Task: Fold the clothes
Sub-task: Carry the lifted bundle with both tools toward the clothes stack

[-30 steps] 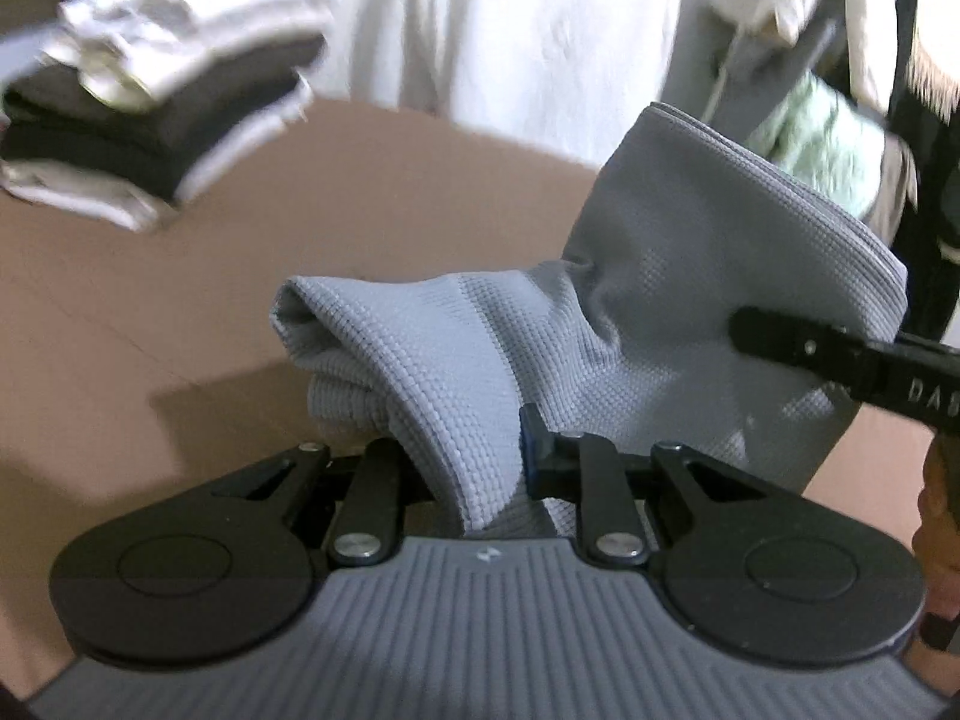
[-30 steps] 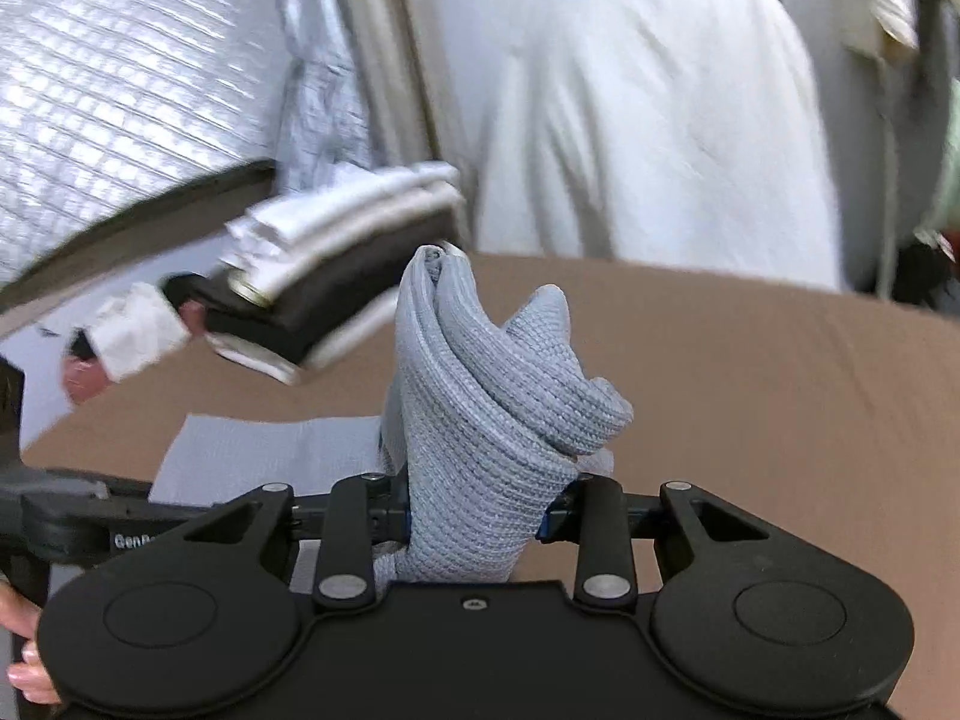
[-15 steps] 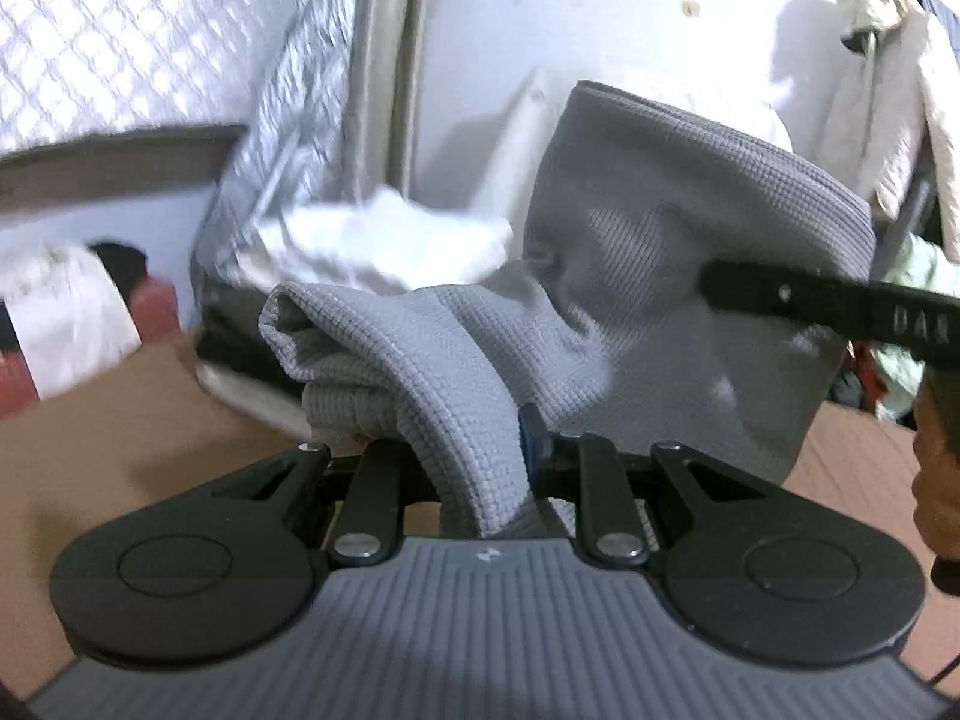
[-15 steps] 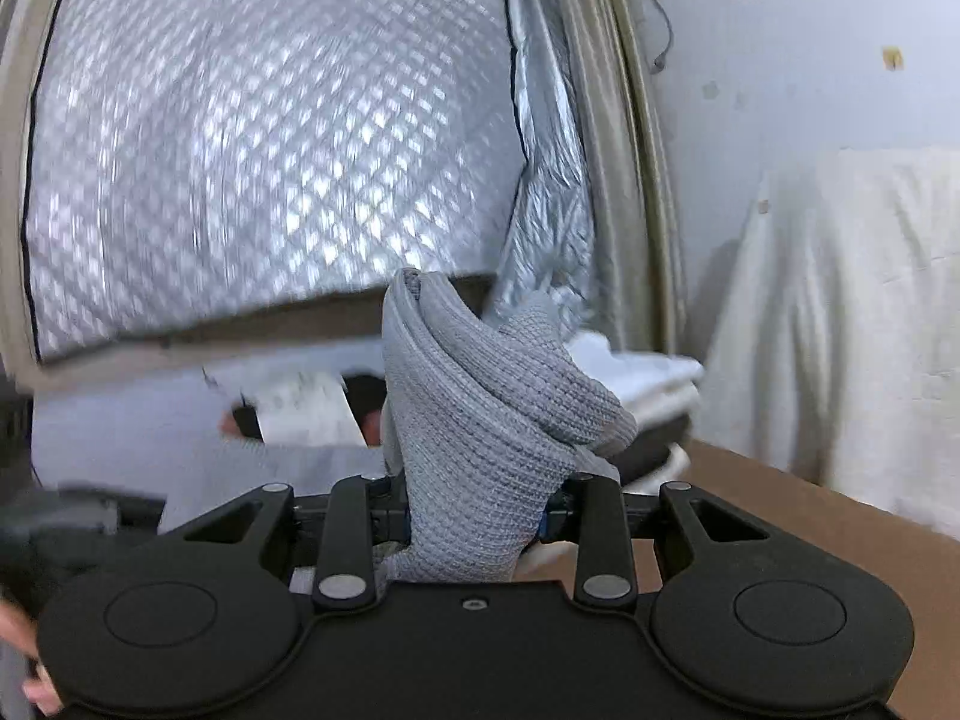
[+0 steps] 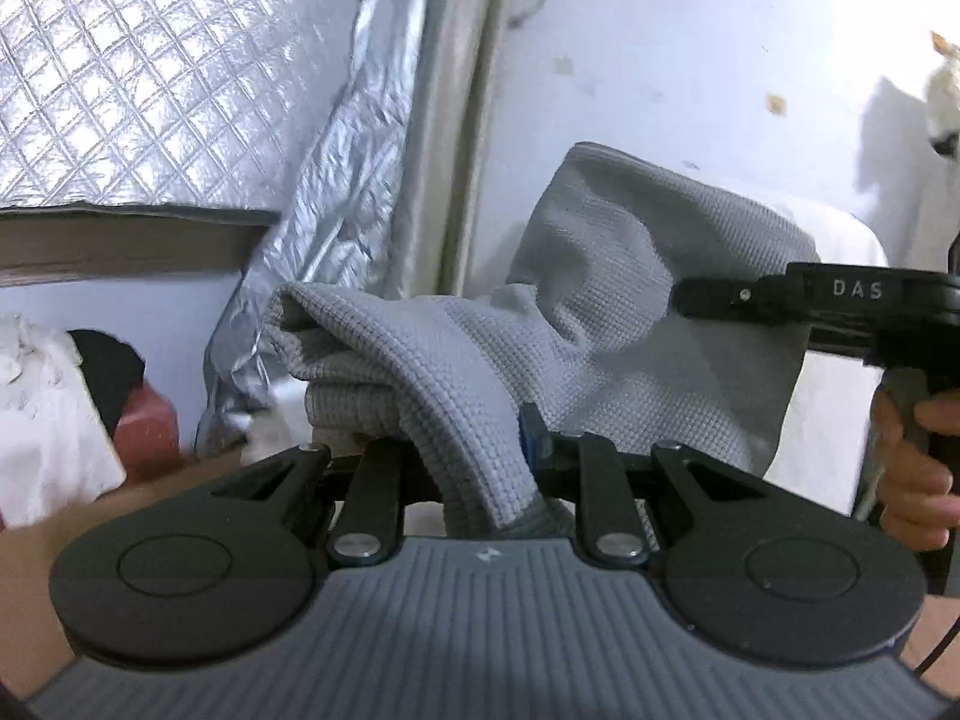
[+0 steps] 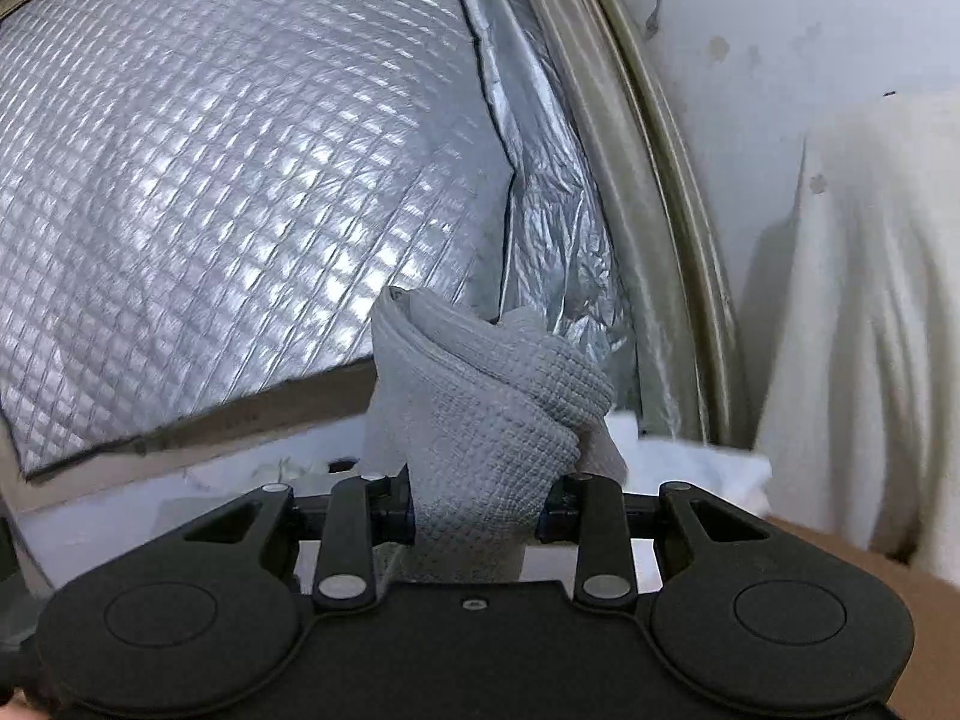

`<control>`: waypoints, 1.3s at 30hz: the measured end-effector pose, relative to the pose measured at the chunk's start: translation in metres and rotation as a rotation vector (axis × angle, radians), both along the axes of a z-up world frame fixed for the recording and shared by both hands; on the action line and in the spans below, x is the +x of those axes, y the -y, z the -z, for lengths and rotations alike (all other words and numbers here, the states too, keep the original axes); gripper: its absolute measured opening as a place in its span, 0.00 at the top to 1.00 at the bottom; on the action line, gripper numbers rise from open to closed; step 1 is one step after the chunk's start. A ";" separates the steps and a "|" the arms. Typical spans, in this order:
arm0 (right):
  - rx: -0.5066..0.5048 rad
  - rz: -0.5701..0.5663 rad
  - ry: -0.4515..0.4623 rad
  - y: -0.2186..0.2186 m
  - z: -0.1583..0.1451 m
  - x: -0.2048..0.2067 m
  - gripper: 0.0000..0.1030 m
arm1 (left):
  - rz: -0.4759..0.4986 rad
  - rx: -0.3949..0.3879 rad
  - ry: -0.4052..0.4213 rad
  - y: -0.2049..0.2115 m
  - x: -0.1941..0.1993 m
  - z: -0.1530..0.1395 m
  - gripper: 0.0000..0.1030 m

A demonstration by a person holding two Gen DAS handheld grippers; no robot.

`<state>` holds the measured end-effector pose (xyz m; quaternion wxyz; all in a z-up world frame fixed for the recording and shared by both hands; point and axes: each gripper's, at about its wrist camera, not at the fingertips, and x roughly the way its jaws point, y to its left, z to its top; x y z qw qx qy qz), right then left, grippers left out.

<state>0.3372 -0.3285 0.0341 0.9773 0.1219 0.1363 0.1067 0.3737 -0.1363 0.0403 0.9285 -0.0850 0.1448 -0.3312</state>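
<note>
A grey waffle-knit garment (image 5: pixel 480 360) hangs in the air, folded over and gathered at both ends. My left gripper (image 5: pixel 465 456) is shut on one bunched end of it. In the right wrist view my right gripper (image 6: pixel 477 510) is shut on the other bunched end of the grey garment (image 6: pixel 486 414). The right gripper's black body, marked DAS (image 5: pixel 840 294), shows at the right of the left wrist view with a hand (image 5: pixel 912 462) on its grip. The garment's wide panel stretches between the two grippers.
A silver quilted foil sheet (image 6: pixel 210 192) covers the wall ahead. A white cloth (image 6: pixel 870 330) drapes over something at the right. The brown table (image 6: pixel 900 600) shows low at the right. White cloth and a dark and red object (image 5: pixel 132 408) lie at the left.
Both grippers have risen and swung left with the grey garment. The table and the stack of folded clothes have dropped out of view, and the foil wall now fills the background.
</note>
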 end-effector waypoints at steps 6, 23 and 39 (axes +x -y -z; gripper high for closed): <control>0.151 0.024 -0.105 0.035 0.032 0.107 0.63 | -0.075 0.032 -0.091 0.045 0.093 0.047 0.73; 0.109 0.242 -0.193 0.042 0.076 0.192 0.54 | -0.052 -0.171 -0.025 0.007 0.050 0.111 0.51; -0.208 0.288 -0.015 0.000 0.044 0.130 0.58 | -0.024 0.116 0.004 0.085 0.089 0.016 0.86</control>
